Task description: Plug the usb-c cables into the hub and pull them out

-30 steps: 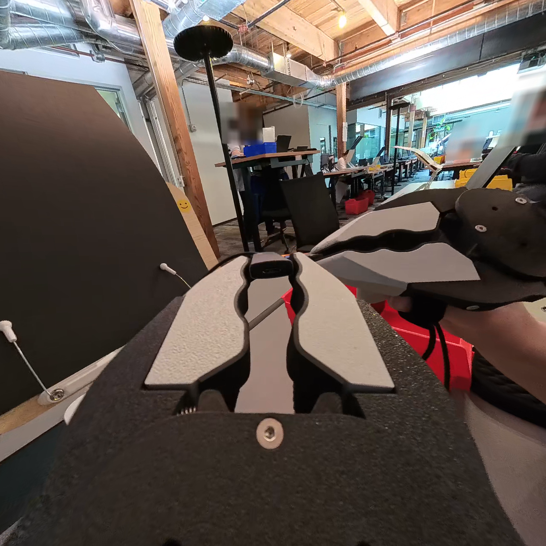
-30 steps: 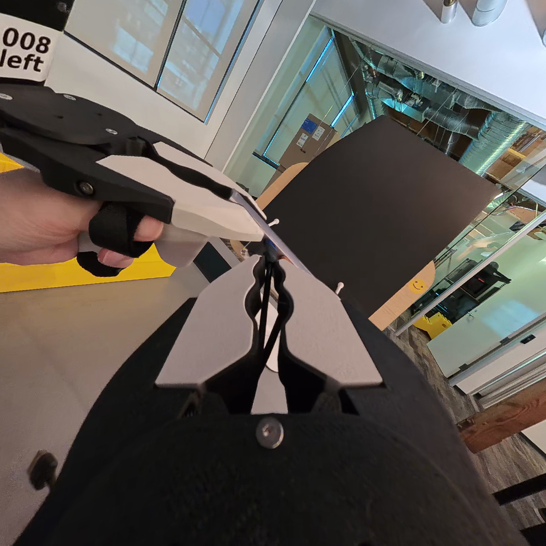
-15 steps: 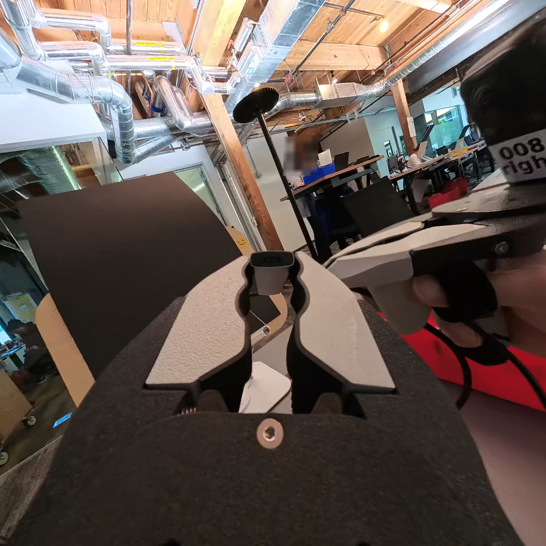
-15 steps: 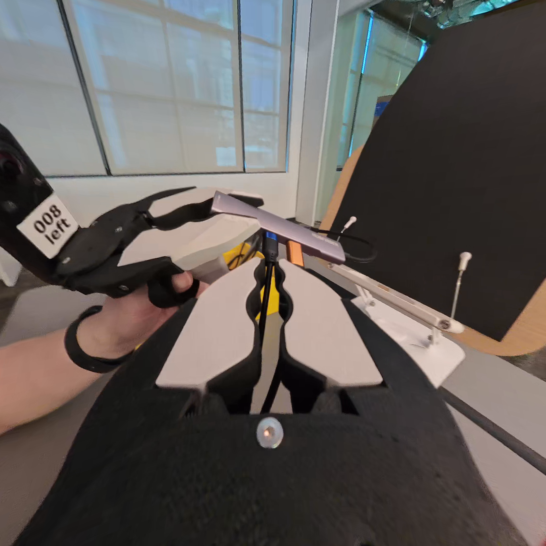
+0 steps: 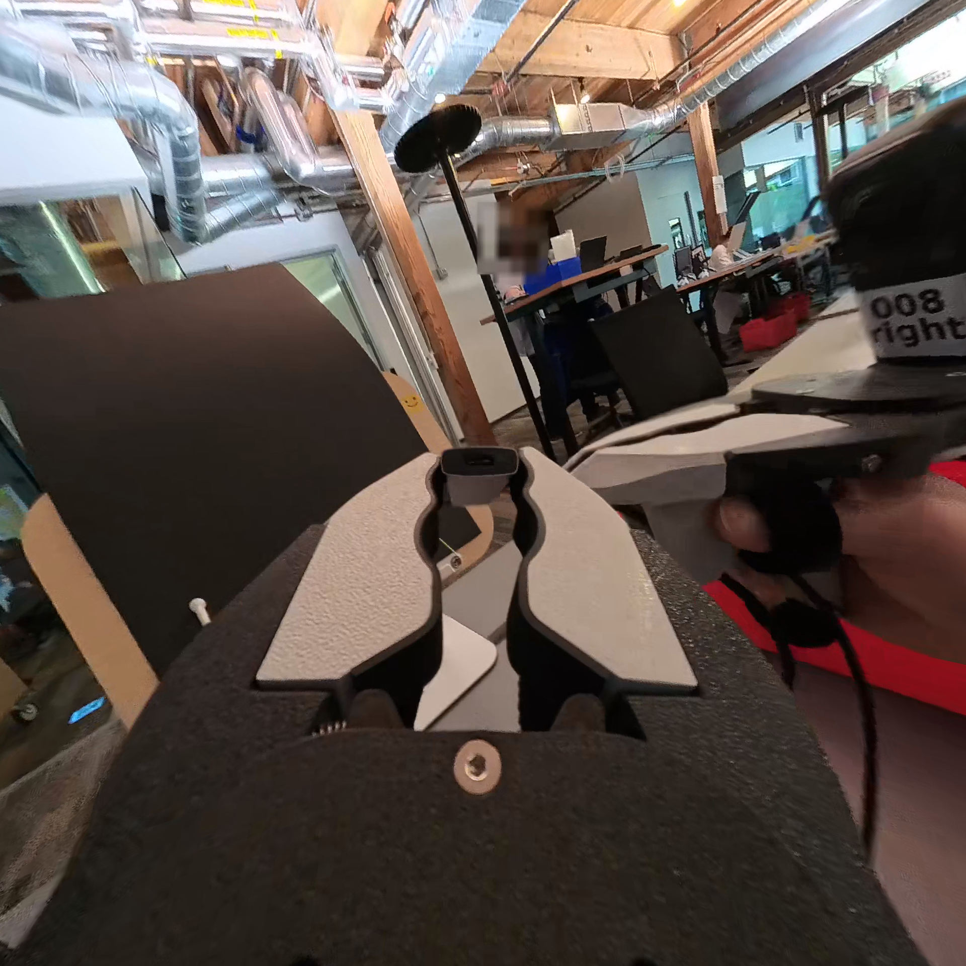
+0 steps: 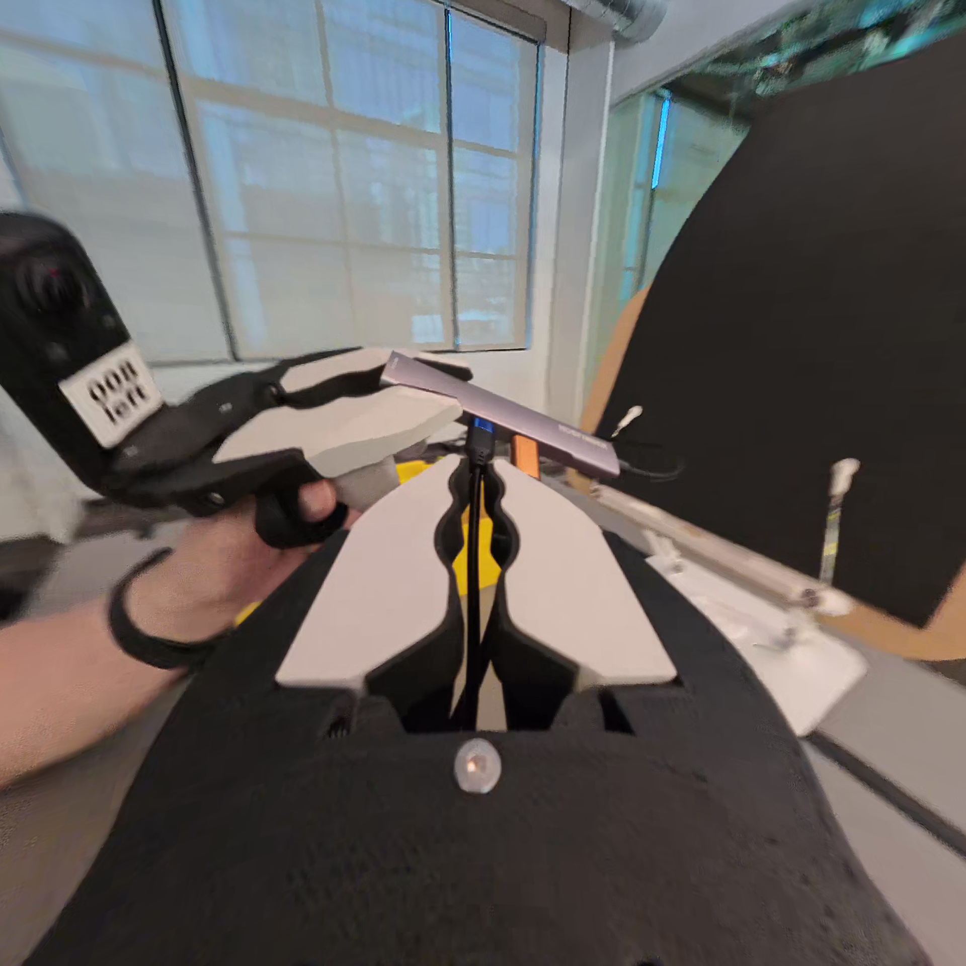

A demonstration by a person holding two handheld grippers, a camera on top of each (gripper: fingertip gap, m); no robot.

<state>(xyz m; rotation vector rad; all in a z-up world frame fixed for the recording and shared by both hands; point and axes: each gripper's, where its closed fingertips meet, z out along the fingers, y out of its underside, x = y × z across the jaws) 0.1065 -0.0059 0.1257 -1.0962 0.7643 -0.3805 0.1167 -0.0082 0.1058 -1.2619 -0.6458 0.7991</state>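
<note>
One black cable (image 6: 473, 549) is seated in the hub (image 6: 502, 413), just ahead of my right tool (image 6: 476, 470), which pinches the cord below its plug. My left tool (image 5: 478, 473) clamps the hub's end, aloft. An orange plug (image 6: 524, 453) sits alongside. Pulling out seems left.

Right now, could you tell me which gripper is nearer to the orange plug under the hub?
Right. The right gripper grips the black cable just beside the orange plug. The left gripper clamps the hub at its far end, farther away.
</note>
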